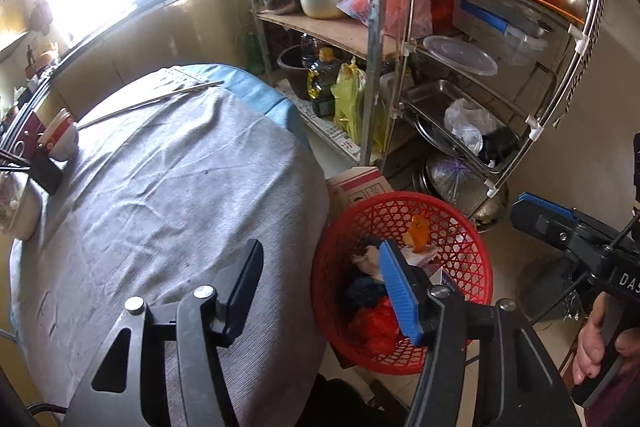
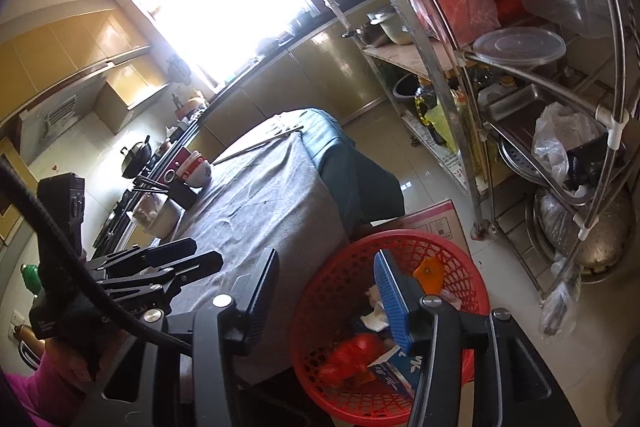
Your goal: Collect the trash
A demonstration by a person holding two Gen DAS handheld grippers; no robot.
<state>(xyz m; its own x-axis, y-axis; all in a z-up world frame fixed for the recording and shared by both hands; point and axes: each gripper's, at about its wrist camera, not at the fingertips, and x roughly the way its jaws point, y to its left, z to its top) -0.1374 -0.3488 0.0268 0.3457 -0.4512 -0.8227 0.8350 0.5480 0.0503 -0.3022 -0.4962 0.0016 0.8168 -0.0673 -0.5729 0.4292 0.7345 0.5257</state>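
Both grippers tilt downward beside the grey-clothed table (image 1: 180, 187). The left gripper (image 1: 320, 287) and right gripper (image 2: 326, 299) gape empty above the red basket (image 2: 476, 291) holding trash (image 2: 348, 351).

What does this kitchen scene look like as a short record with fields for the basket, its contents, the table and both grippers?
basket: red plastic lattice basket on the tiled floor, beside the table
contents: orange peel, red plastic bag, white crumpled paper
table: grey cloth-covered table, metal chopsticks at its far end
left gripper: open, nothing between the jaws
right gripper: open, empty, over the basket
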